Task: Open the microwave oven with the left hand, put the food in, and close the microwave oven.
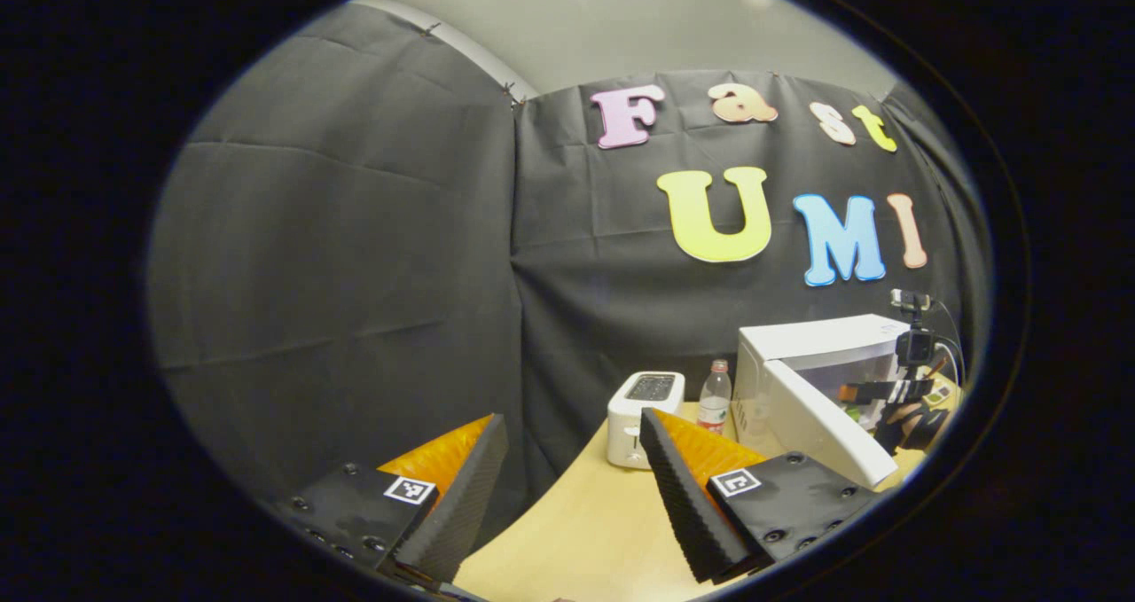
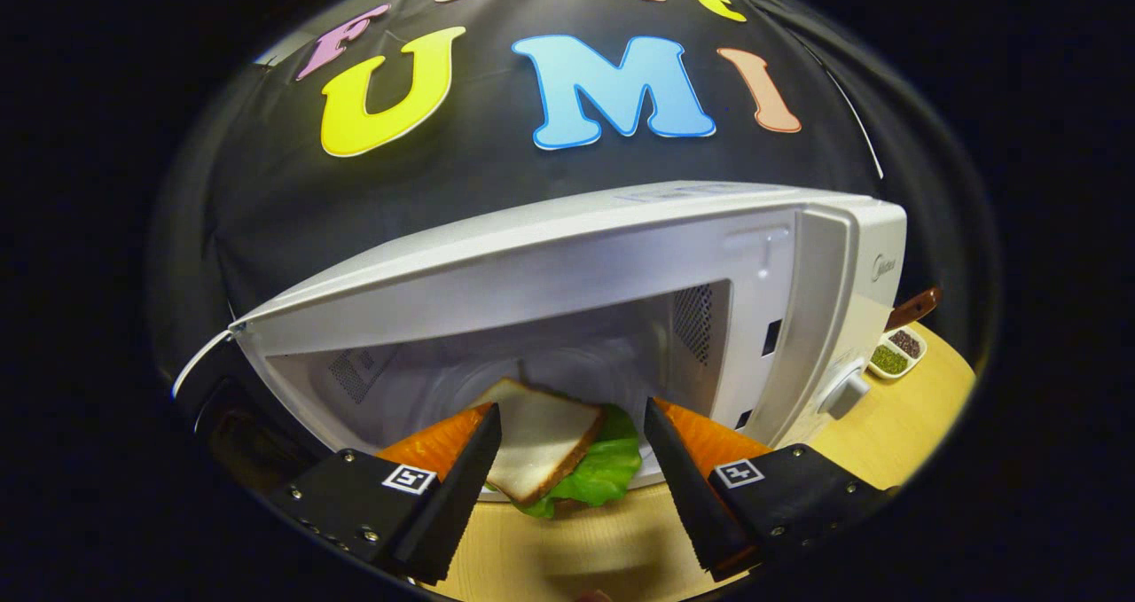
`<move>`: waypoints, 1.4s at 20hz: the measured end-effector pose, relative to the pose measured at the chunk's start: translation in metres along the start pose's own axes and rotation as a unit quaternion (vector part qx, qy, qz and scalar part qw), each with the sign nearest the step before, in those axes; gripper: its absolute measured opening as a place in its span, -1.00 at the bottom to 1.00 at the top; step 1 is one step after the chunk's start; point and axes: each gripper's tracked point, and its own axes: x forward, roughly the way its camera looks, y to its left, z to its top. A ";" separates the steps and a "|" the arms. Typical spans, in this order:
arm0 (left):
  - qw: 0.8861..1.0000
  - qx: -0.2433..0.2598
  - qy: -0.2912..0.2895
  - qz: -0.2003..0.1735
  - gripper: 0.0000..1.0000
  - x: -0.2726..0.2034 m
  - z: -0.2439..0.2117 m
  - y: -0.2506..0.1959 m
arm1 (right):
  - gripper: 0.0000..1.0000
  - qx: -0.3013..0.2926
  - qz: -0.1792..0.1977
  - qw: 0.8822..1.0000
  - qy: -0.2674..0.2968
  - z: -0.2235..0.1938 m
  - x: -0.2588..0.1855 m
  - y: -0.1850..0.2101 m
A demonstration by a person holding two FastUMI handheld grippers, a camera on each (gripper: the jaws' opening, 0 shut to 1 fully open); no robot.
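jaws wide on my right gripper (image 2: 567,460), sandwich (image 2: 554,451) loose between them at the microwave oven (image 2: 621,256) mouth; left gripper (image 1: 567,487) wide too, door (image 1: 820,425) far right of it.

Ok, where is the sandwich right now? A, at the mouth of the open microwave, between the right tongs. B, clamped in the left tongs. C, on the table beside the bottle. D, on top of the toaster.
A: the sandwich lies at the open microwave, between the spread right tongs.
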 end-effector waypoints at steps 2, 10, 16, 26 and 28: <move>1.000 -0.009 0.000 -0.010 1.00 -0.001 -0.007 -0.012 | 0.96 -0.015 0.014 1.000 -0.011 0.013 -0.022 -0.001; 1.000 -0.017 0.014 -0.018 1.00 -0.008 -0.045 -0.051 | 0.96 -0.040 0.061 0.995 -0.075 0.071 -0.116 -0.020; 0.998 -0.017 0.048 -0.030 0.65 -0.014 -0.083 -0.078 | 0.95 -0.042 0.077 0.992 -0.088 0.087 -0.165 -0.043; 0.995 -0.029 0.086 -0.050 -0.82 -0.038 -0.118 -0.124 | 0.95 -0.043 0.097 0.991 -0.082 0.090 -0.218 -0.088; 0.994 -0.026 0.090 -0.064 -0.94 -0.045 -0.121 -0.141 | 0.95 -0.047 0.096 0.990 -0.087 0.093 -0.228 -0.100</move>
